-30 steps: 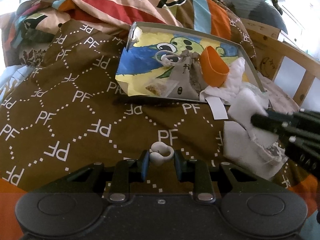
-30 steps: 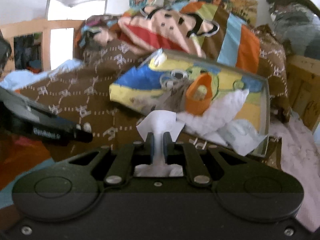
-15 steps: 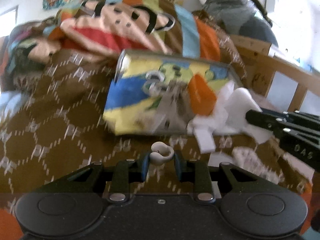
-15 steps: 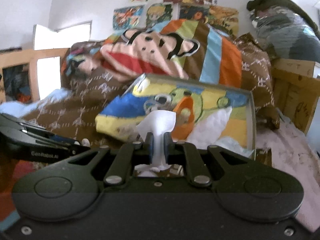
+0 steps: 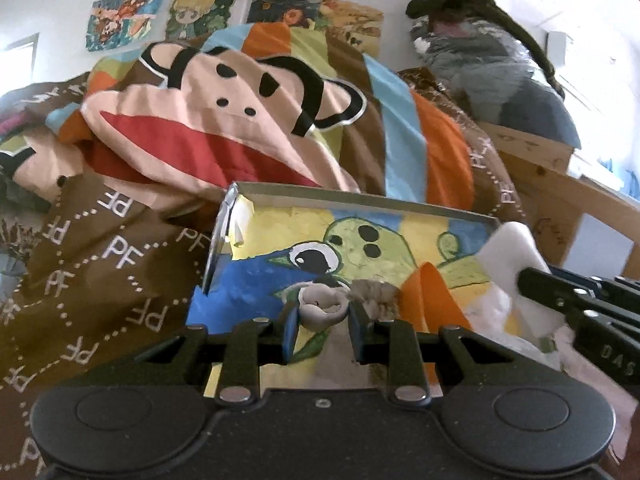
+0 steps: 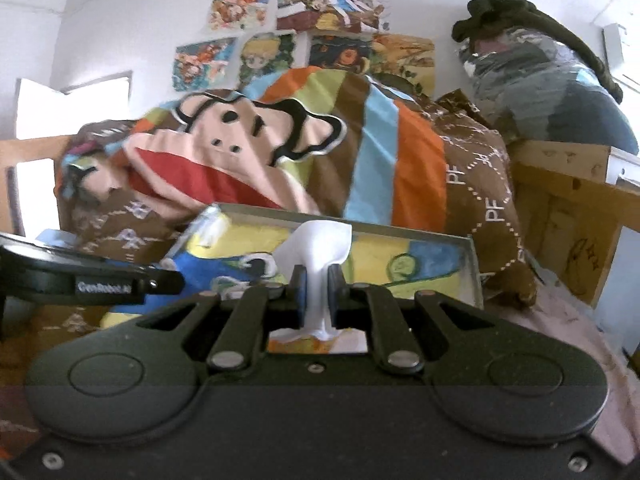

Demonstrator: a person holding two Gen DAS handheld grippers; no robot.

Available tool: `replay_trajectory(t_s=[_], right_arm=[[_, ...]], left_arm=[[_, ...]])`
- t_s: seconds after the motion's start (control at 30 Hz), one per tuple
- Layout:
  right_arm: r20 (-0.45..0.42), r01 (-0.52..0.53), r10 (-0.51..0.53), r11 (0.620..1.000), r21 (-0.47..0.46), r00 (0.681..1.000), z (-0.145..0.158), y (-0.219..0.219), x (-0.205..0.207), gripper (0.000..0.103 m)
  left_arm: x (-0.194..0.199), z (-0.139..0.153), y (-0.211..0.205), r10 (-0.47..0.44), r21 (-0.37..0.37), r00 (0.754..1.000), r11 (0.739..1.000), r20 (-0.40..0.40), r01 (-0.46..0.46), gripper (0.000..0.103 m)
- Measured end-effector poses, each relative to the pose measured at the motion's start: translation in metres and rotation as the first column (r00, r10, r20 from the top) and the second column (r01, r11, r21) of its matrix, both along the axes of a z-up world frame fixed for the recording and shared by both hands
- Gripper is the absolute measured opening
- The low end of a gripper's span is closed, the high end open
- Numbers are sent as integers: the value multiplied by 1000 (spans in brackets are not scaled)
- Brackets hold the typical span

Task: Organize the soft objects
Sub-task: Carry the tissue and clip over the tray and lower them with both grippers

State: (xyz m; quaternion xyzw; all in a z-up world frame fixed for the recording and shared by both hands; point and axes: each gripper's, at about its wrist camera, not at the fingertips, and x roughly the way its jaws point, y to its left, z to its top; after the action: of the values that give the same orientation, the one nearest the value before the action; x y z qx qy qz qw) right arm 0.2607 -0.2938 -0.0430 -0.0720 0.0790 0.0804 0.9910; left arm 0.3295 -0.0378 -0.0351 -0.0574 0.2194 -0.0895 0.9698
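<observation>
Okay, my left gripper [image 5: 319,325] pinches a small white squishy ring [image 5: 323,307], light, over the painted tray's [image 5: 360,196] near edge. My right gripper [image 6: 317,285] clamps a limp white foam sheet [image 6: 316,248]; I'd keep gripping mid-sheet since it flops.

Box [image 5: 360,196] open on top; heaped blanket [image 5: 224,128] blocks behind.

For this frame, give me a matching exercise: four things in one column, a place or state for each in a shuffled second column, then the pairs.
Things
1. white ring-shaped piece
2. white foam sheet
3. orange cloth
4. monkey-face blanket

Places or states
A. lying inside the painted box
B. pinched in the right gripper
C. piled behind the box
D. held between the pads of the left gripper

Pairs: 1-D, 2-B, 3-A, 4-C
</observation>
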Motion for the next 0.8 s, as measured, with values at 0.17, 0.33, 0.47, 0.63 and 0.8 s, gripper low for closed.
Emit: replay_trajectory(t_s=[0.17, 0.33, 0.47, 0.63, 0.8], right_arm=[[-34, 57, -56, 998, 22, 998, -11, -19, 35, 6], [-81, 78, -76, 997, 24, 994, -32, -35, 51, 6], [-95, 80, -78, 997, 10, 992, -42, -34, 66, 6], [-101, 70, -71, 997, -12, 992, -48, -22, 75, 5], [-114, 65, -69, 997, -40, 991, -51, -9, 74, 5]], left_arm=[[27, -17, -7, 6, -15, 999, 1000, -37, -7, 28], [41, -32, -12, -4, -8, 997, 1000, -79, 3, 28], [43, -37, -12, -8, 9, 996, 1000, -83, 9, 28], [45, -39, -10, -10, 14, 996, 1000, -90, 12, 28], [48, -41, -11, -12, 15, 995, 1000, -104, 14, 28]])
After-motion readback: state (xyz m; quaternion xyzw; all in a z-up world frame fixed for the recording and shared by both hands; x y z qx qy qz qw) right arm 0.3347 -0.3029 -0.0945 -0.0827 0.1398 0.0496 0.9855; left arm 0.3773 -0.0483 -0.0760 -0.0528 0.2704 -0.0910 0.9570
